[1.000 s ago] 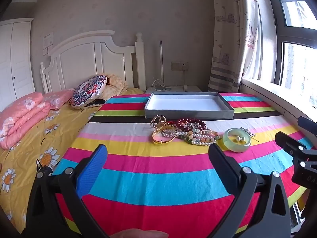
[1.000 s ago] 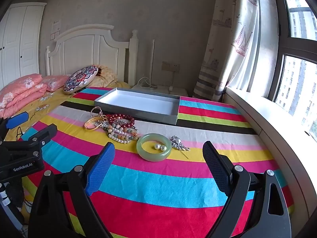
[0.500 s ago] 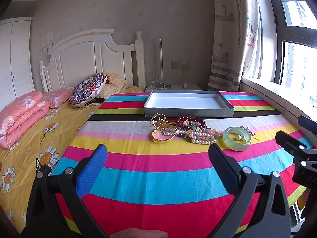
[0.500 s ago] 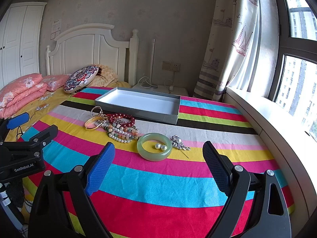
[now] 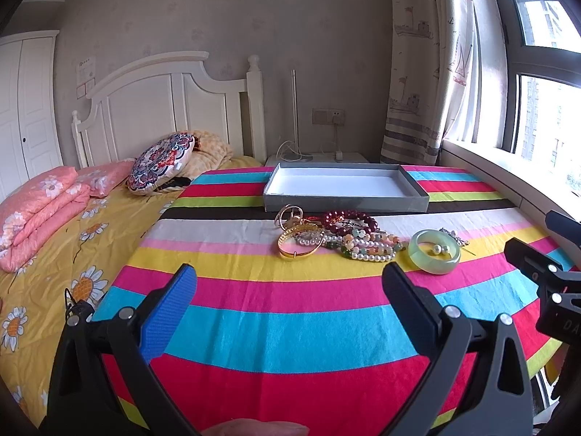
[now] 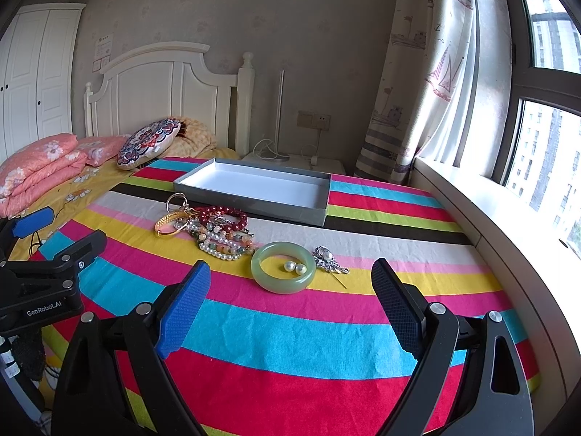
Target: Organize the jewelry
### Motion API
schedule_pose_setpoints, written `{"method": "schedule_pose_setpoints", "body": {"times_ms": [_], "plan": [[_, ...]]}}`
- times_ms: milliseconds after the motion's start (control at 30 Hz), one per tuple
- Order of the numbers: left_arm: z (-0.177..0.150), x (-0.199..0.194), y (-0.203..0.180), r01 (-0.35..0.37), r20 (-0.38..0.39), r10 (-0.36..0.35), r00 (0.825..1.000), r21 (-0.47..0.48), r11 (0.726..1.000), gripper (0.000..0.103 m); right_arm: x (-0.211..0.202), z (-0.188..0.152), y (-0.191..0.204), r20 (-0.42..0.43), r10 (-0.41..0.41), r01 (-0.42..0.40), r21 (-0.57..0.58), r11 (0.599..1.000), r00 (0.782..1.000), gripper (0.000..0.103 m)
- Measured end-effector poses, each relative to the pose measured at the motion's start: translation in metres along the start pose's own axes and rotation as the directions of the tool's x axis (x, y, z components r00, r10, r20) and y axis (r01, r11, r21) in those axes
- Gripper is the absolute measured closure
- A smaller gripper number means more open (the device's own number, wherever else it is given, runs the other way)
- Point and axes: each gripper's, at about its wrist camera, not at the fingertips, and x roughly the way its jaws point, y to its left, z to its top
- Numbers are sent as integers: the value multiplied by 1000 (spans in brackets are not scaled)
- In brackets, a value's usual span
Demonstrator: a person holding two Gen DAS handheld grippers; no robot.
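Note:
Jewelry lies in a cluster on the striped cloth: a gold bangle (image 5: 300, 244) (image 6: 169, 225), a dark red bead bracelet (image 5: 350, 219) (image 6: 221, 215), pearl and green bead strands (image 5: 363, 247) (image 6: 223, 241), and a pale green jade bangle (image 5: 434, 256) (image 6: 283, 267) ringing two pearls (image 6: 295, 267). A silver brooch (image 6: 328, 259) rests beside it. Behind them stands an empty grey tray (image 5: 345, 204) (image 6: 254, 206). My left gripper (image 5: 288, 287) and right gripper (image 6: 290, 281) hover open in front of the jewelry, nothing between their fingers.
The striped cloth (image 5: 290, 327) covers the bed's near end. Pink pillows (image 5: 40, 203) and a patterned cushion (image 5: 161, 167) lie at the left by the white headboard (image 5: 163, 109). A window ledge (image 6: 490, 225) and curtain (image 6: 428, 72) run along the right.
Both views have shifted only slightly; the jewelry sits a little lower in the left wrist view. Both grippers stay open and nothing on the cloth has moved.

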Motion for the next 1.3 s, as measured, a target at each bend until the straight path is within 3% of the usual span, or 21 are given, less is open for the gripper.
{"method": "schedule_pose_setpoints", "body": {"times_ms": [1300], "plan": [[0,1,3,1,-11,-1,1000,3,1000,2,-2,-1,-2,-7,6,-6,13,1000,1000,17]]}}
